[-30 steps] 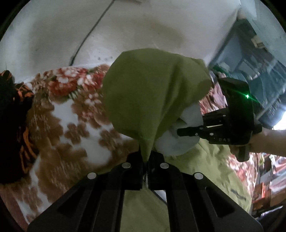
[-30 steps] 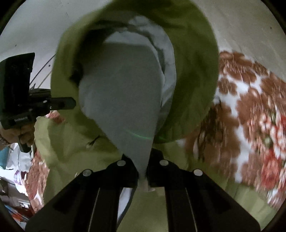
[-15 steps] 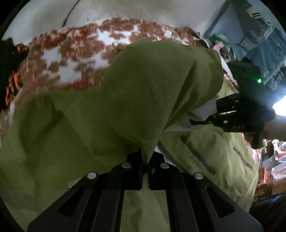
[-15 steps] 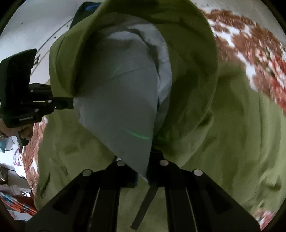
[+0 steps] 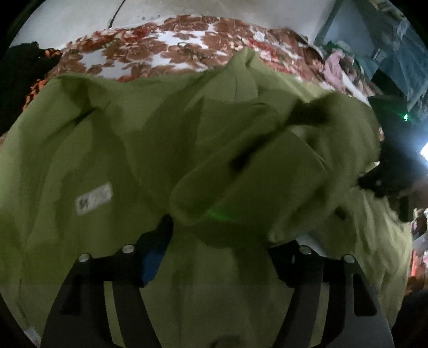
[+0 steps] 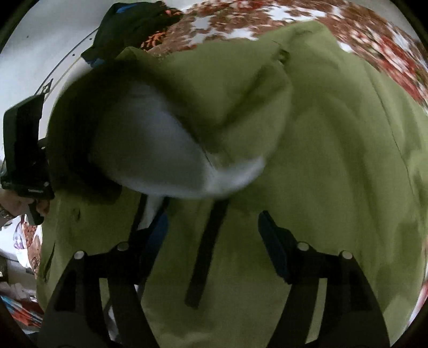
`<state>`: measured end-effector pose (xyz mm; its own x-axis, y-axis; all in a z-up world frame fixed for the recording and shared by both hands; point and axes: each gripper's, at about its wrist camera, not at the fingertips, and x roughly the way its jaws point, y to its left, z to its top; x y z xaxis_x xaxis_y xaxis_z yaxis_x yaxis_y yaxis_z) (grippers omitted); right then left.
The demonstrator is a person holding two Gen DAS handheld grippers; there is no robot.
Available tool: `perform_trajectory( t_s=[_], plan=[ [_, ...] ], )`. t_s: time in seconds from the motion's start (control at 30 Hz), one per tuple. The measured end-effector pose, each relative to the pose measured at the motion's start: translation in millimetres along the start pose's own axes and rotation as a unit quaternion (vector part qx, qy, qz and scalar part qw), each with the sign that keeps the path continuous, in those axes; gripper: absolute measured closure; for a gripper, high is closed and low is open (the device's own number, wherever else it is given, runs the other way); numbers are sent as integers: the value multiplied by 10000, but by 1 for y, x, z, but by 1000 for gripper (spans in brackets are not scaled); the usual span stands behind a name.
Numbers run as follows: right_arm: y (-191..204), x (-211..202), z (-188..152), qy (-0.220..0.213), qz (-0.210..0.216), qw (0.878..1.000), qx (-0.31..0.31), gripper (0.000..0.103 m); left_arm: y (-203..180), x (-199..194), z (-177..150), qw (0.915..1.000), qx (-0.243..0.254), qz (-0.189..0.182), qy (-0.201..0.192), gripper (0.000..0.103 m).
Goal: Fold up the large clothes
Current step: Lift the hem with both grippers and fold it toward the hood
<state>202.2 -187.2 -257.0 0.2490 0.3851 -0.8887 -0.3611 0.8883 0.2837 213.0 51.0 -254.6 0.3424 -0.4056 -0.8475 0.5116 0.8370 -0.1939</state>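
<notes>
A large olive-green jacket (image 5: 88,150) lies spread on a floral blanket (image 5: 187,48). Its hood (image 5: 246,171) is folded down over the body and blurred by motion. My left gripper (image 5: 222,241) hangs just above it, jaws opening, and the hood's edge lies loose between the fingers without being pressed. In the right wrist view the hood's grey-white lining (image 6: 155,150) faces up. My right gripper (image 6: 214,224) is there too, jaws opening over the jacket (image 6: 334,160) and a dark strap (image 6: 206,254), pressing nothing. Each gripper shows at the edge of the other's view.
A black and orange garment (image 5: 24,69) (image 6: 128,26) lies at the blanket's far corner by the white wall (image 5: 80,24). Cluttered shelves and cloths (image 5: 388,59) stand to the right. A hand (image 6: 18,206) holds the left gripper's handle.
Both grippers came down toward the jacket's body with the hood pinched between them. Now both stand open and the hood has dropped free onto the jacket.
</notes>
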Motion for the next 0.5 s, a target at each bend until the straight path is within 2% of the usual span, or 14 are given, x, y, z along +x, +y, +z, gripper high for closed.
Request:
perform_trajectory(
  t_s=[0.2, 0.33, 0.37, 0.4, 0.47, 0.5],
  plan=[
    [-6, -32, -36, 70, -169, 9993, 340, 33, -2, -45, -36, 9996, -12, 208, 174, 23],
    [-14, -70, -30, -18, -355, 9980, 526, 33, -5, -84, -36, 9994, -174, 306, -4, 11],
    [-13, -79, -32, -77, -406, 9978, 528, 30, -6, -92, -33, 9991, -227, 336, -96, 9],
    [-9, -85, -34, -132, -465, 9975, 509, 20, -9, -100, -29, 9989, -273, 319, -197, 8],
    [1, -103, -18, -410, -610, 9965, 394, 7, -19, -115, -14, 9978, -320, 306, -483, 5],
    [2, -113, -16, -555, -619, 9960, 318, 6, -24, -119, -5, 9970, -352, 296, -616, 5]
  ],
)
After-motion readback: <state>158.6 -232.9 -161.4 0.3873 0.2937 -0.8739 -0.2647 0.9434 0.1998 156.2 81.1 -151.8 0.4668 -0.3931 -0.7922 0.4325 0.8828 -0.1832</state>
